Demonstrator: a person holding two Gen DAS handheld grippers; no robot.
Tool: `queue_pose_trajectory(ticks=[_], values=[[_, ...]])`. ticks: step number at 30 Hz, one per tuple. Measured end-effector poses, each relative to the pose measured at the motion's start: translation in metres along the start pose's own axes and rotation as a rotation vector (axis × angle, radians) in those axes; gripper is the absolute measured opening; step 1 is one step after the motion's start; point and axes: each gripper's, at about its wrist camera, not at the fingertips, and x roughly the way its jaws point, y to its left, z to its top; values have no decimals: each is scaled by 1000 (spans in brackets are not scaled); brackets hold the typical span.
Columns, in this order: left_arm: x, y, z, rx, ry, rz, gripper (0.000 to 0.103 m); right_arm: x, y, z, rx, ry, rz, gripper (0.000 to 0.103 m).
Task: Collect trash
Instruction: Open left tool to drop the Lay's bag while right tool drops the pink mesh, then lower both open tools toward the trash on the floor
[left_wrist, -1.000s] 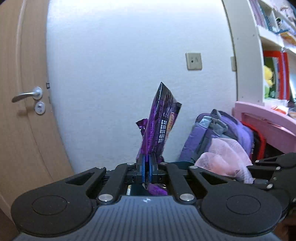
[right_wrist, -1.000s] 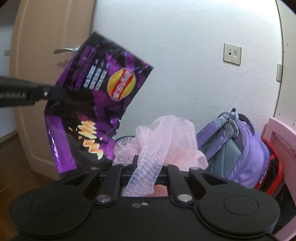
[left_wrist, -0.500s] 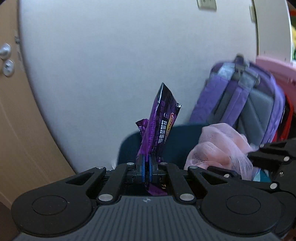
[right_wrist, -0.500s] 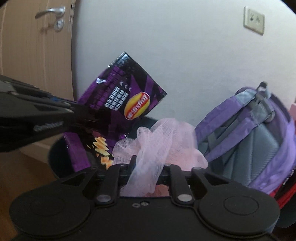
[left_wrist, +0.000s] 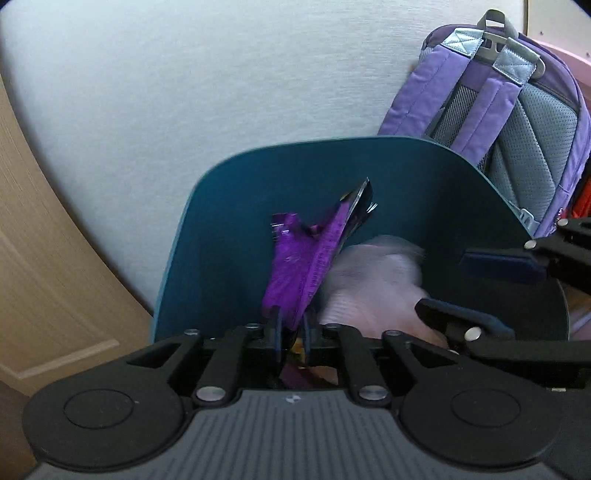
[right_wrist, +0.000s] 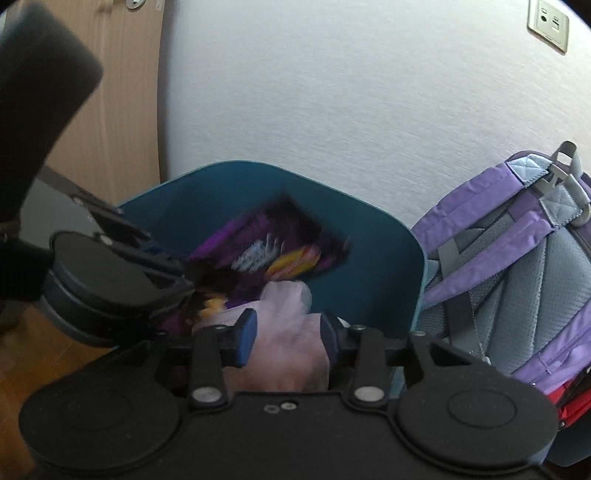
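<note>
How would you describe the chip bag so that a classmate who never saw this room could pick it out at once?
Start at the white wall; the teal bin stands against it, beside a purple backpack. The chip bag hangs inside the bin, above a pale pink net. It is the only glossy thing there: dark purple with a yellow and red logo.

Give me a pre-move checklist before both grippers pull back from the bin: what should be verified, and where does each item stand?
1. Left gripper over the teal bin: ok.
2. Right gripper over the bin: ok.
3. Purple chip bag free of the left jaws: not ok; jaws only starting to open, bag between them.
4. Pink mesh free of the right jaws: cannot tell; jaws opening, mesh between them.
5. Purple backpack clear of the bin opening: ok.
6. Room left in the bin: cannot tell.
</note>
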Motion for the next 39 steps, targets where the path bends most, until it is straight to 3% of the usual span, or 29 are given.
queue_pose_trajectory(ticks=[8,10,12,14,20,23,28,39], values=[[-31,3,0,-34,-28,-32,14,-34,3,-3,9,-43,-13,50],[-43,2,1,-41,-38,-44,26,-43,1,-2,10,-54,-16,52],[-56,2,0,-54,-54,-45,57,-58,2,-4,13,-65,-19,56],[-72,1,-5,-57,-94,-31,67,-72,3,-6,16,-76,-21,58],[-128,-1,-27,-39,-140,-37,71,-127,14,-22,22,-114,-14,64],[-154,-3,-46,-15,-168,-7,76,-149,19,-35,26,-124,-4,65],[-189,-3,-84,12,-186,-8,76,-189,36,-64,43,-129,36,72],[-230,-16,-161,33,-177,-30,78,-230,65,-126,84,-104,85,81]])
